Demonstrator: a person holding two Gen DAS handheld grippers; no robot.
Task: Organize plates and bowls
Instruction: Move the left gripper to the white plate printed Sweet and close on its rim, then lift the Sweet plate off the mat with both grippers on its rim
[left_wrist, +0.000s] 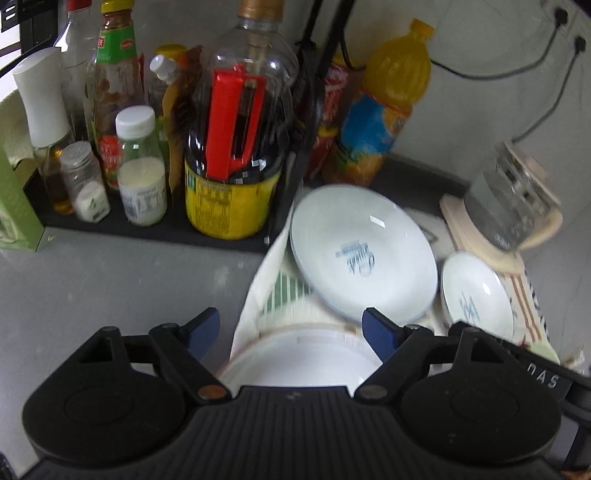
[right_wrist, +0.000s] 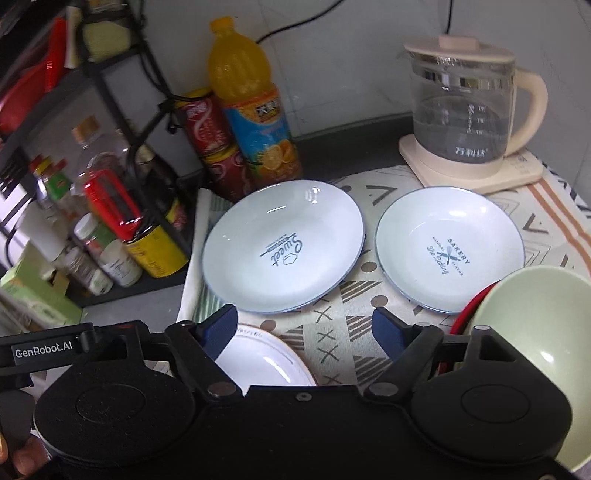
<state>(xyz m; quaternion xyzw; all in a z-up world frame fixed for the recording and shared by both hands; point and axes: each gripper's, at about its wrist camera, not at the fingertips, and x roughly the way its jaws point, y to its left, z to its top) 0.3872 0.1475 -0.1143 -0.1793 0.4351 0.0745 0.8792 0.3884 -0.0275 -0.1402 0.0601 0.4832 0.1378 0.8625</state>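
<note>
Two pale blue-rimmed plates lie on a patterned cloth: the "Sweet" plate (right_wrist: 282, 245) (left_wrist: 364, 253) on the left and the "Bakery" plate (right_wrist: 448, 249) (left_wrist: 476, 295) on the right. A white plate (right_wrist: 266, 363) (left_wrist: 299, 360) lies nearer, under the grippers. A green bowl (right_wrist: 532, 347) sits over a red one (right_wrist: 466, 312) at the right. My left gripper (left_wrist: 291, 330) is open above the white plate. My right gripper (right_wrist: 306, 330) is open above the cloth, in front of the two blue-rimmed plates.
A black rack (left_wrist: 155, 225) with sauce and spice bottles stands at the left. An orange juice bottle (right_wrist: 255, 107), red cans (right_wrist: 207, 129) and a glass kettle (right_wrist: 465, 110) on its base line the back wall. Grey counter (left_wrist: 110, 280) lies left of the cloth.
</note>
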